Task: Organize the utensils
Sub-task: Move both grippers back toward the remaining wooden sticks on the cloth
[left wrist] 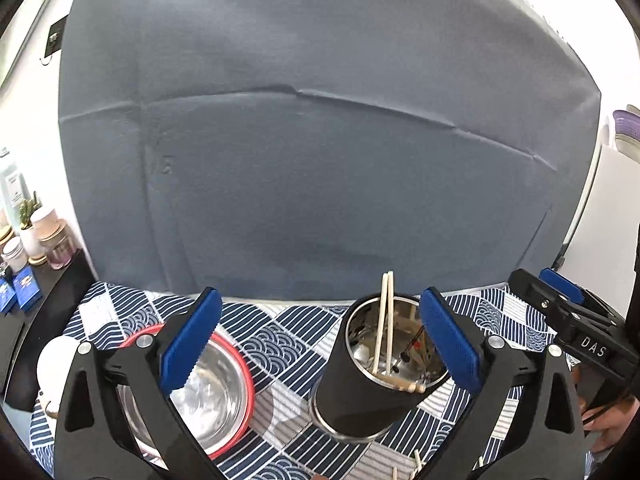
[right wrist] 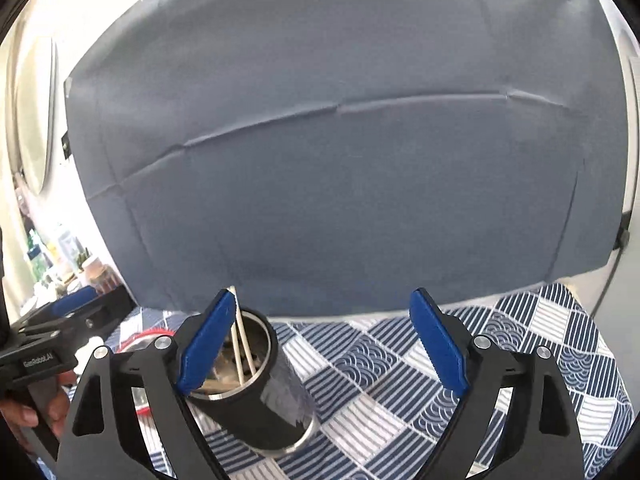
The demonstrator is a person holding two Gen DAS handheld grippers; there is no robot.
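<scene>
A black utensil cup (left wrist: pixel 376 376) with a shiny steel inside stands on the patterned tablecloth (left wrist: pixel 280 344). Pale wooden chopsticks (left wrist: pixel 386 320) lean in it, along with a few other sticks. My left gripper (left wrist: pixel 320 320) is open. The cup lies between and beyond its blue pads (left wrist: pixel 450 340), closer to the right one, and neither pad presses on it. In the right wrist view my right gripper (right wrist: pixel 324 328) is also open with nothing between its pads. There the cup (right wrist: pixel 260 392) and the chopsticks (right wrist: pixel 240 344) sit partly behind its left finger.
A steel bowl with a red rim (left wrist: pixel 216 396) and a white round object (left wrist: pixel 56 360) sit left of the cup. Loose sticks (left wrist: pixel 416 460) lie on the cloth near the front edge. A grey backdrop (left wrist: pixel 320 160) closes the back. Pots and jars (left wrist: pixel 40 236) stand on a side shelf.
</scene>
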